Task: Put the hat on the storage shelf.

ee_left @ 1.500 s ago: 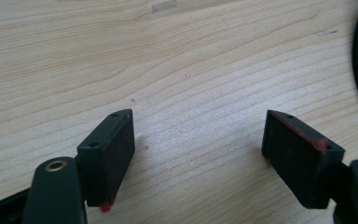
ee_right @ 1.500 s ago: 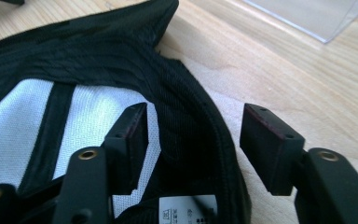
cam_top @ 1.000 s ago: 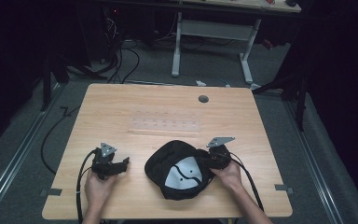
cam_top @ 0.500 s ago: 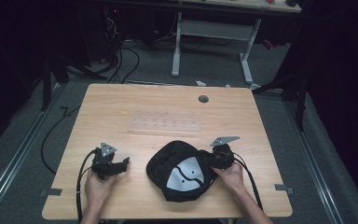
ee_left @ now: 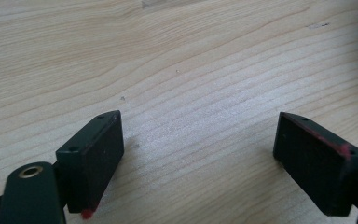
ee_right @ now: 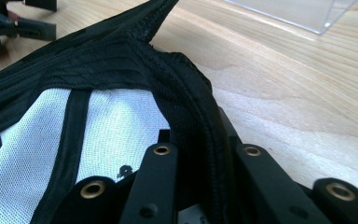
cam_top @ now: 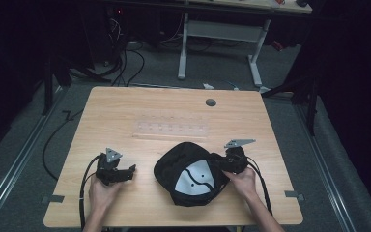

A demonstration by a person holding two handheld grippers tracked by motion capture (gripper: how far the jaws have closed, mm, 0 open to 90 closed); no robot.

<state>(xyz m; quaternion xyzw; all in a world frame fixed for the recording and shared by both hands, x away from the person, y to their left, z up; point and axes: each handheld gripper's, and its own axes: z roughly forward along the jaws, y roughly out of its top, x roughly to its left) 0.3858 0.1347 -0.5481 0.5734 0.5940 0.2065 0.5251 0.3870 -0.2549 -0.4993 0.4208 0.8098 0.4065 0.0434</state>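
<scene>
Wooden table (cam_top: 125, 116) — upturned black cap (cam_top: 191, 174), white lining, nothing inside

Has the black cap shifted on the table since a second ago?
Yes, slightly: the black cap has slid rightward, away from the left gripper, with the right gripper clamped on its rim; its jaws were just closing.

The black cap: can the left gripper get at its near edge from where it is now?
Probably yes. The left gripper is open, holds nothing, and bare table lies between it and the black cap, which the right gripper clamps by its rim.
</scene>
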